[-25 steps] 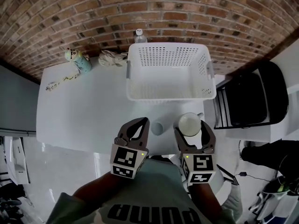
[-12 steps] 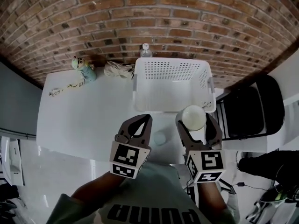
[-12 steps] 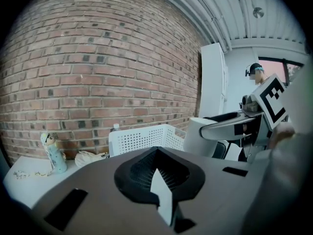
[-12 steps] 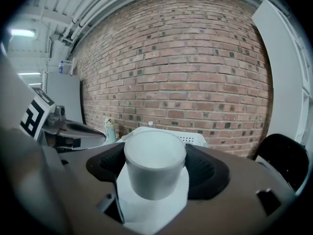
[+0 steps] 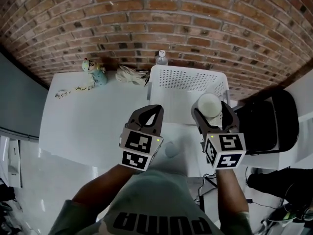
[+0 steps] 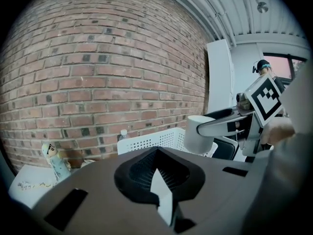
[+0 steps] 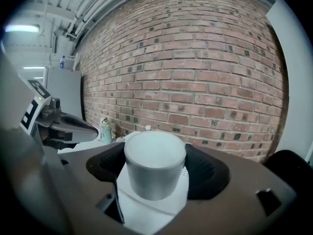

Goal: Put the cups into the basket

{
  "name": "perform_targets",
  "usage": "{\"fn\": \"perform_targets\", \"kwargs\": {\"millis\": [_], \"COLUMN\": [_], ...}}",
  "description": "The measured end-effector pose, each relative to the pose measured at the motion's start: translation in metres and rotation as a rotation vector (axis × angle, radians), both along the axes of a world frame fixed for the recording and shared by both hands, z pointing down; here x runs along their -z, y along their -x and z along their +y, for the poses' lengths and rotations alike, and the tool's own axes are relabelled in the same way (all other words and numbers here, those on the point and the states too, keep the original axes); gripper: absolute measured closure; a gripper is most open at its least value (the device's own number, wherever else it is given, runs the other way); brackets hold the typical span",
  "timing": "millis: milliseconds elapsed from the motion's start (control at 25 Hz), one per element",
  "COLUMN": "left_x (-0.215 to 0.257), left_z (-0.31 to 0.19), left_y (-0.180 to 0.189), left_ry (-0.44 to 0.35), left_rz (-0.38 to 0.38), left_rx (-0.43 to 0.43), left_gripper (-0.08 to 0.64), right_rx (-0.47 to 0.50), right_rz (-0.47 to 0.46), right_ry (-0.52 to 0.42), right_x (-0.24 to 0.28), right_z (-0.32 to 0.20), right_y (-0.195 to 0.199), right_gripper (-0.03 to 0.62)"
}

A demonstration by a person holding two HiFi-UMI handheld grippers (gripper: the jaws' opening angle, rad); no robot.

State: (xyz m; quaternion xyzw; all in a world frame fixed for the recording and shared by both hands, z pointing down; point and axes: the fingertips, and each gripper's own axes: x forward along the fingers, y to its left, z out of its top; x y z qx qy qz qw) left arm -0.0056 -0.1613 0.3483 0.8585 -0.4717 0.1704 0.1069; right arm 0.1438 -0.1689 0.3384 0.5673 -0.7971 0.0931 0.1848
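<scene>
Head view: the right gripper point(image 5: 211, 112) grips a white round cup point(image 7: 155, 165) over the near rim of the seemingly empty white perforated basket point(image 5: 183, 77). A second pale cup point(image 5: 171, 151) sits at the white desk's point(image 5: 88, 121) front edge. The left gripper point(image 5: 155, 109) is closed and empty.

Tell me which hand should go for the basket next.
Right. The right tongs grip a white cup, held up by the basket's near right corner. The left tongs are shut on nothing; the other cup sits on the table.

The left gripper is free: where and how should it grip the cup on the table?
Take the cup by its round side wall near the rim, one jaw each side, coming from the near table edge; it looks upright, with the basket beyond.
</scene>
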Motion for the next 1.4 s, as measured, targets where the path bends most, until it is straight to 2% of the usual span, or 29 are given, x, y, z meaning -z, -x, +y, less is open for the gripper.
{"fn": "perform_targets", "kwargs": {"millis": [320,680,960,1160,1400], "left_x": [-0.008,-0.029,-0.045,-0.054,-0.064], "left_z": [-0.038,-0.072,-0.092,-0.102,-0.106], "left_y": [0.002,-0.011,-0.025,-0.029,-0.034], "left_ry": [0.049,0.109,0.159,0.186,0.23], "left_rz": [-0.013,-0.029,-0.038,-0.036,-0.024], "left_rx": [0.009,-0.004,-0.027,-0.03,-0.039], "left_gripper": [0.561,0.561,0.561,0.561,0.561], "right_rx": [0.025,0.145,0.307,0.413,0.544], "right_rz": [0.045,0.106,0.139,0.218,0.257], "right_ry": [0.052,0.146,0.231,0.296,0.38], "right_x": [-0.02,-0.074,-0.12,-0.149,-0.187], "right_z": [-0.053,-0.1,-0.124,-0.136,-0.135], "right_y": [-0.005,0.001,0.011,0.014,0.022], "right_gripper": [0.218,0.218,0.218,0.218,0.218]}}
